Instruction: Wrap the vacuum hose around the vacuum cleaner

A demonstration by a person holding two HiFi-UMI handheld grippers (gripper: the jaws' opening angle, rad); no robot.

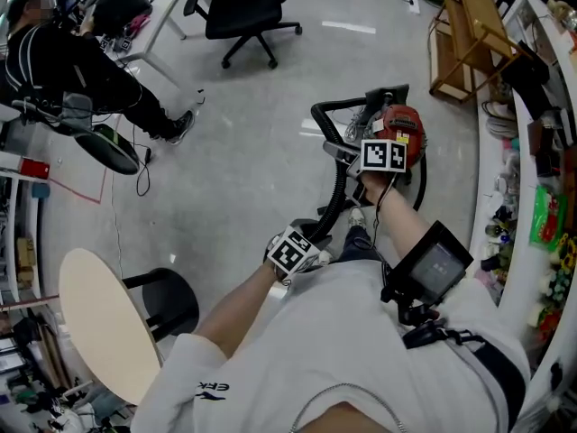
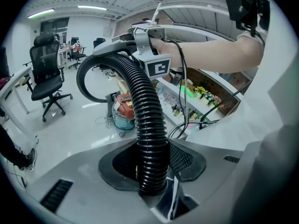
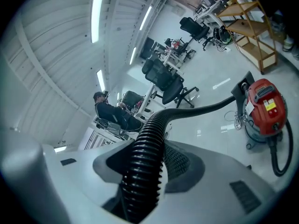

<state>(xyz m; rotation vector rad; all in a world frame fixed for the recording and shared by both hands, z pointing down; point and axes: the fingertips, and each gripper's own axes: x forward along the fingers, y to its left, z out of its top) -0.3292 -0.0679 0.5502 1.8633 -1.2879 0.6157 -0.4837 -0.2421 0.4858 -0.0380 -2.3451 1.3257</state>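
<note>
Holding vacuum hose (image 2: 149, 125); yellow label (image 3: 269, 105) unreadable.

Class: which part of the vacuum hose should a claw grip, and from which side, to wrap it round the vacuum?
Grip the hose on a straight stretch, jaws crosswise to its length, as the left claw and right claw do. Its round ribbed body seats between the jaws and probably resists sliding. Come from the side away from the vacuum, leaving the loop free.
</note>
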